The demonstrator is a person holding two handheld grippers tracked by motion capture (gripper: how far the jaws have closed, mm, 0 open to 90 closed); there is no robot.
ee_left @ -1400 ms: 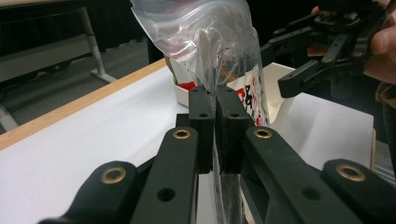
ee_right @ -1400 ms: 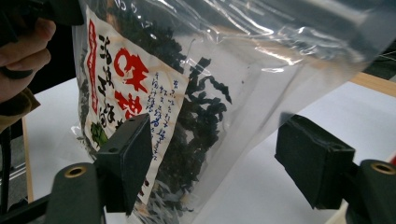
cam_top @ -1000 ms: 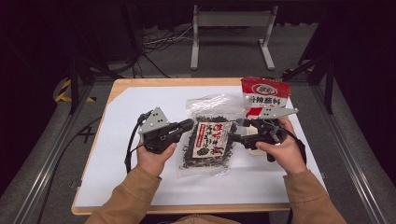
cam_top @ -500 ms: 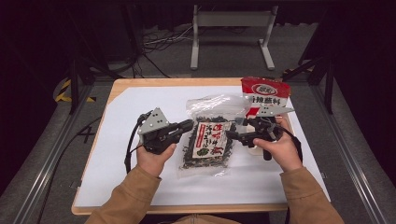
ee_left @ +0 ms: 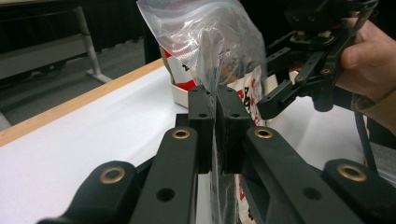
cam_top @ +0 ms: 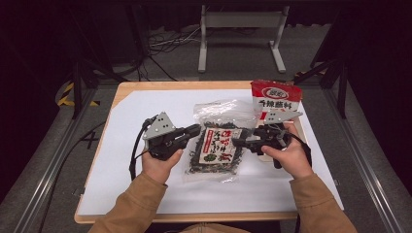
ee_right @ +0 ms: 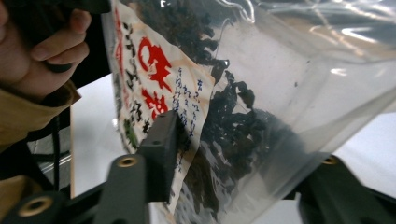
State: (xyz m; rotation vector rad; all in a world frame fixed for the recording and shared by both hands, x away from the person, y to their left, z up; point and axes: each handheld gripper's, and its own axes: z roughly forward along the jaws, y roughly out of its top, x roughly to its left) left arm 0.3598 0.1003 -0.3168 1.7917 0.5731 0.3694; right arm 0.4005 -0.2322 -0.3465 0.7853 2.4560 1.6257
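Crinkled clear plastic is forming the bag of dried seaweed (cam_top: 217, 145), which is lying on the white table (cam_top: 121, 184) between our two hands. We are pinching its thin film with our left gripper (ee_left: 215, 116), whose flat black jaws are pressed together on it. Our right gripper (cam_top: 239, 142) has just been closing, and the bag is sitting between its half-open jaws. Beside it is standing a glossy red and white packet (cam_top: 275, 97).
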